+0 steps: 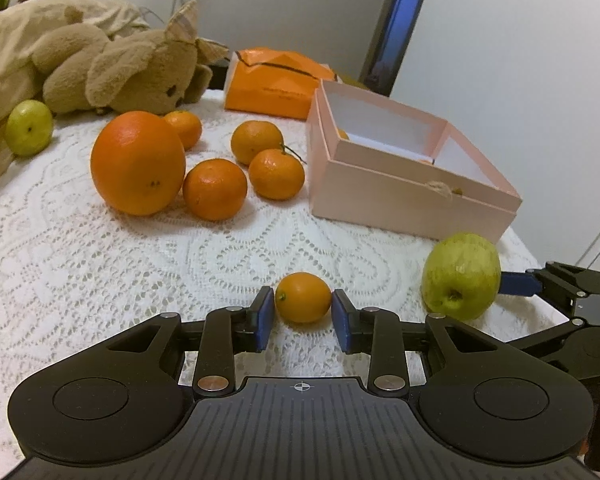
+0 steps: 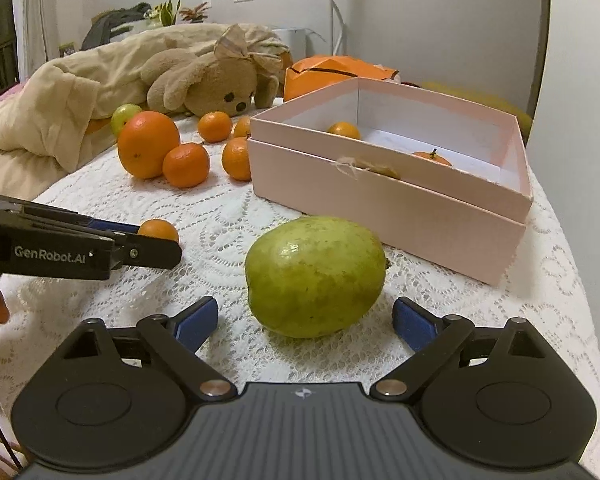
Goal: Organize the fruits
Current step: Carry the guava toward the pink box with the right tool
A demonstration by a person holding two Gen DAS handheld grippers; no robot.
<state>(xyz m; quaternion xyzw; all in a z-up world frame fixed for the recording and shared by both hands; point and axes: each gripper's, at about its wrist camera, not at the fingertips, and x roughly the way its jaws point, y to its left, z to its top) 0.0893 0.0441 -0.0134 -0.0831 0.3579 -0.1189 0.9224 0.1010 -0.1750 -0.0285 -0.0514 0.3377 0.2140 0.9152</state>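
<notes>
— What did my left gripper (image 1: pixel 303 312) have?

— Its fingers (image 1: pixel 265 316) sat on either side of a small orange kumquat (image 1: pixel 303 298) resting on the lace-covered bench (image 1: pixel 140 272), pads at its flanks; I couldn't tell whether they were pinching it yet.

— And my right gripper (image 2: pixel 305 320)?

— Its fingers (image 2: pixel 198 320) were spread wide around a big green guava (image 2: pixel 315 276), not touching it, just in front of the pink box (image 2: pixel 388 200).

— Farther out?

— Two small orange fruits (image 2: pixel 344 130) lay inside the box. Left of it I saw a large orange (image 1: pixel 138 162) with four mandarins (image 1: pixel 215 189) clustered beside it, a small green fruit (image 1: pixel 29 127) at the bench edge, and a plush bear (image 1: pixel 140 74) behind.
</notes>
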